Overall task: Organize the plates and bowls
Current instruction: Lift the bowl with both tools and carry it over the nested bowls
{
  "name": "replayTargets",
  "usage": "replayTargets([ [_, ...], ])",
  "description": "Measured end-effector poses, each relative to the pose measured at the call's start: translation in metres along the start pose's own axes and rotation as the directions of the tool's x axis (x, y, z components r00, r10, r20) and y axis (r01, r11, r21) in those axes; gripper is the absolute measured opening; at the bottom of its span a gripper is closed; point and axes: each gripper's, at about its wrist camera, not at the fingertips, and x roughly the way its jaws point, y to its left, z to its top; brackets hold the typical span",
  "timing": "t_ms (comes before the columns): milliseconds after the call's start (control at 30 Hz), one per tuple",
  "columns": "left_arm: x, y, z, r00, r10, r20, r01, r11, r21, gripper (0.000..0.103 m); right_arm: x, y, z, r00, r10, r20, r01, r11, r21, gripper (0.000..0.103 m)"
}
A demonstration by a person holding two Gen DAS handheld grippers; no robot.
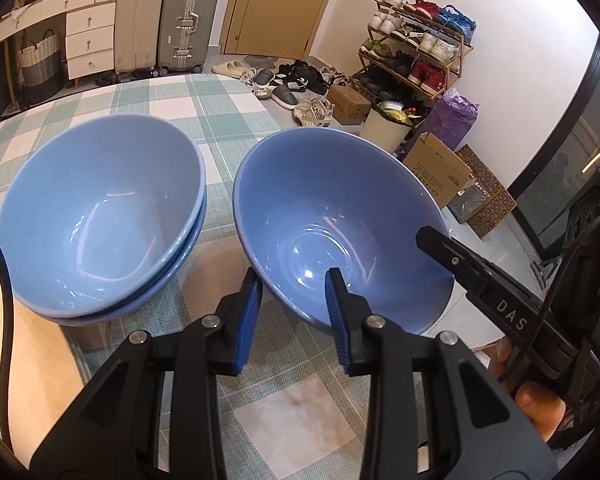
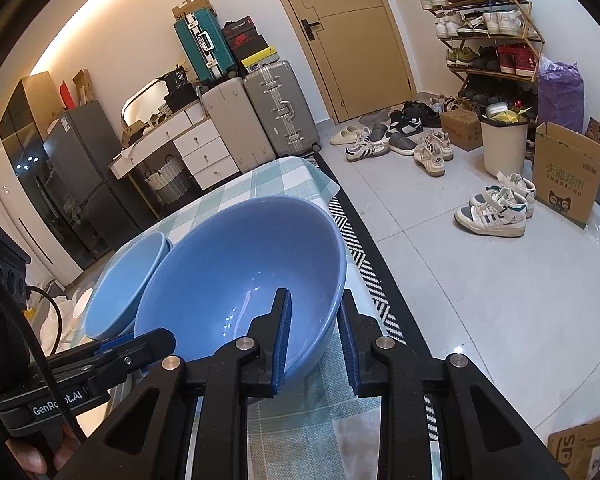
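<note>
A single blue bowl stands on the checked tablecloth to the right of a stack of two blue bowls. My left gripper is open, its jaws straddling the single bowl's near rim, one finger inside and one outside. My right gripper is open and straddles the same bowl's right rim; it also shows in the left wrist view. The stacked bowls sit behind and left in the right wrist view. The left gripper's finger shows there at the bowl's left side.
The table's right edge runs close to the single bowl. Beyond it lie a patterned rug, floor, shoes, a bin and cardboard boxes. Suitcases and drawers stand behind the table.
</note>
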Motion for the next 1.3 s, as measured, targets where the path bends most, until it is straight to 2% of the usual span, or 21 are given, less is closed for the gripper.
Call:
replayTargets([
  [467,-0.038,0.001,0.0,0.999,-0.011,0.043,0.009,0.999,0.031,0.029,-0.025,0.007,0.004,0.999,0.004,0.04,-0.004,1.0,-0.007,0.025],
  [567,-0.047,0.002,0.001,0.999,-0.017,0.051,0.015,1.0,0.027,0.029,-0.031,0.013,0.004,0.998,-0.01,0.054,0.011,1.0,-0.026,0.025],
  [1300,-0.133,0.007,0.002,0.99,-0.011,0.143,0.01,1.0,0.014,0.029,-0.057,0.059,0.009,0.996,0.025,0.09,-0.016,0.995,-0.1,0.025],
])
